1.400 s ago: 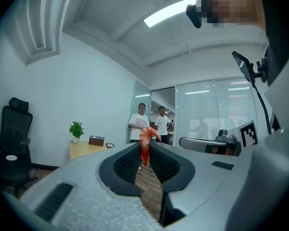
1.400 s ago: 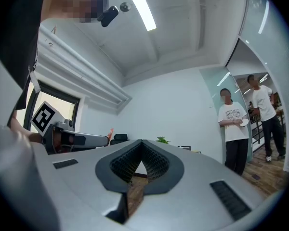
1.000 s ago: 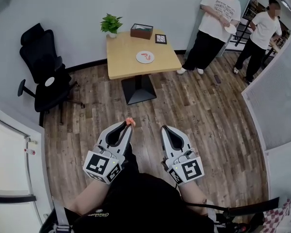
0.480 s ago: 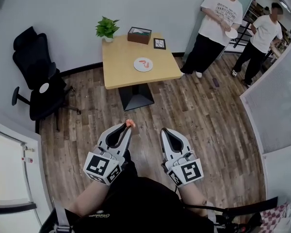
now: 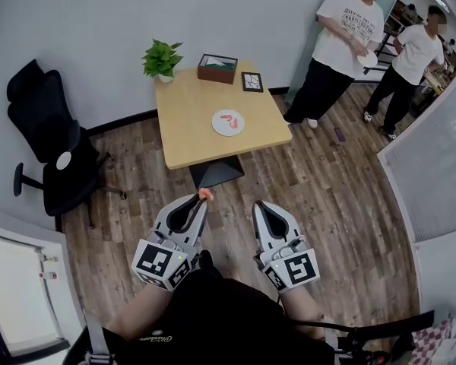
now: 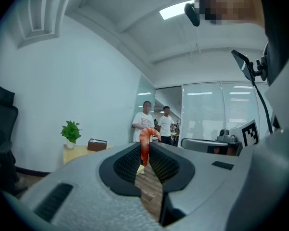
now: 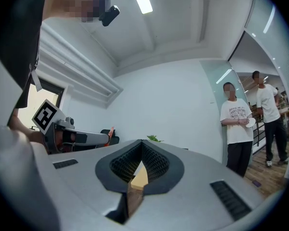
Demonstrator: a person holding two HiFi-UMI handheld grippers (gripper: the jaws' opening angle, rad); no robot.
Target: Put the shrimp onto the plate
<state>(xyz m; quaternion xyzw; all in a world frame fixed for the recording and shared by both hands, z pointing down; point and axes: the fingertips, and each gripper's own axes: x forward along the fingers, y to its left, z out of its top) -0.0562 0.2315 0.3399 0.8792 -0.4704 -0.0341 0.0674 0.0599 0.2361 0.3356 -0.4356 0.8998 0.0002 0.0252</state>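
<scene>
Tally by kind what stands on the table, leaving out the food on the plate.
Potted plant: 1
Brown box: 1
Small framed card: 1
White plate: 1
Total: 4

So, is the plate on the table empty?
Not empty. In the head view the plate holds a curved orange piece, seemingly a shrimp.

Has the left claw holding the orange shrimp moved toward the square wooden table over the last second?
Yes. The left claw, shut on the orange shrimp, has advanced toward the square wooden table; the gap between them has shrunk.
</scene>
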